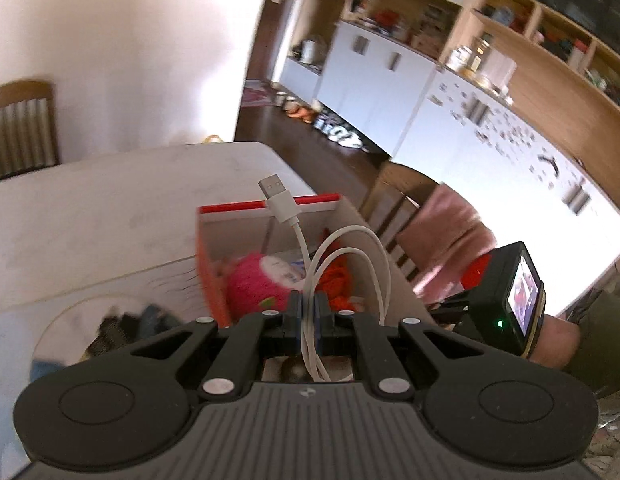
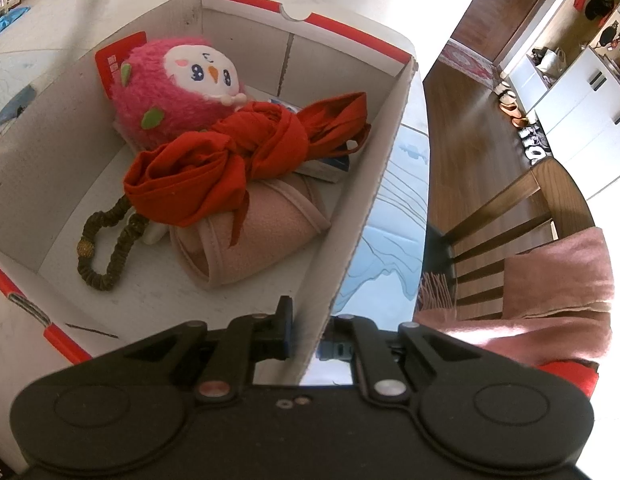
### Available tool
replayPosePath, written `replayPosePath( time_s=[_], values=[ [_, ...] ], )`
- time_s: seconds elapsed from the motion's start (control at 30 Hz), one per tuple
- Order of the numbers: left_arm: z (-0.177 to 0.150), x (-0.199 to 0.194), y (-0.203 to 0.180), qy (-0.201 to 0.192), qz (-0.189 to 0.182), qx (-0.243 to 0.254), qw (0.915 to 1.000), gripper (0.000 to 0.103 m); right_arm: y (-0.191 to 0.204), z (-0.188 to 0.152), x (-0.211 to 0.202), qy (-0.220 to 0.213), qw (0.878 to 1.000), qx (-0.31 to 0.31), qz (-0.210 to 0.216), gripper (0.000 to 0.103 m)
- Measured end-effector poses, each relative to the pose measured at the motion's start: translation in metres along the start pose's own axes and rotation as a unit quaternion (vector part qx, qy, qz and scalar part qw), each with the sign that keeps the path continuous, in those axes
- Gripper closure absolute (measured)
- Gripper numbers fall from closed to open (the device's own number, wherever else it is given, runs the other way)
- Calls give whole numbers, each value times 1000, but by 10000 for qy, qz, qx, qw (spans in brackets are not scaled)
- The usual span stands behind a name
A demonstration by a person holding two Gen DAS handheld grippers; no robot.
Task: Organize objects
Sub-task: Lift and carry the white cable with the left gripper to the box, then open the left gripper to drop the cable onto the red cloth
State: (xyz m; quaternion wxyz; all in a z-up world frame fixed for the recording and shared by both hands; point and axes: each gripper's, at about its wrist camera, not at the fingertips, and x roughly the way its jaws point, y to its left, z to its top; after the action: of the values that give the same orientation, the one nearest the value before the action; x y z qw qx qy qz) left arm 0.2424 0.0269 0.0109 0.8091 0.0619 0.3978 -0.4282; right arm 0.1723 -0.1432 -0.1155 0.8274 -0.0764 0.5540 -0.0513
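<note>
1. Nearest, the left gripper [image 1: 308,312] is clamped together on a looped white USB cable [image 1: 342,256], pinching the coils in the middle so the loops stay bundled and the plug stands up ahead of the fingers.
2. Likewise close in, the right gripper [image 2: 305,330] straddles the near side wall of the cardboard box [image 2: 374,184], one finger inside and one outside, closed on the wall; the likely reason is to steady the box while the other hand brings the cable over.
3. Just beyond the left fingers, the box sits on the white table [image 1: 109,208] with its open top facing up, so the cable hangs above and slightly short of its opening.
4. Inside the box lie a pink fabric band [image 2: 245,236] and a dark bead string [image 2: 105,240] at the near end.
5. Farther in, a red cloth [image 2: 237,152] is draped over the band, leaning against a pink plush toy [image 2: 173,92] at the far wall.
</note>
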Motion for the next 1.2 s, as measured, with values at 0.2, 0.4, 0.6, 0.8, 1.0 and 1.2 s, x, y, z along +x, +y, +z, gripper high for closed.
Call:
replayPosePath(
  time_s=[0.2,0.4,0.6,0.8,1.0,1.2],
  values=[
    [15,46,-21,254,-23,238,9994,98,0,0,0,-13,10000,-9,11,94],
    [23,84,-25,546,14,281,9981,98,0,-1,-1,-34,10000,-10,7,94],
    [32,123,-24,826,118,252,9962,98,-2,-2,-1,-48,10000,17,39,94],
    [37,158,-19,1050,421,443,9926,98,-5,-2,0,-55,9999,82,83,94],
    [34,176,-17,1262,619,672,9878,98,-8,-2,2,-68,9998,127,118,94],
    [31,183,-16,1448,610,749,9847,98,-8,-3,2,-74,9998,138,128,94]
  ],
)
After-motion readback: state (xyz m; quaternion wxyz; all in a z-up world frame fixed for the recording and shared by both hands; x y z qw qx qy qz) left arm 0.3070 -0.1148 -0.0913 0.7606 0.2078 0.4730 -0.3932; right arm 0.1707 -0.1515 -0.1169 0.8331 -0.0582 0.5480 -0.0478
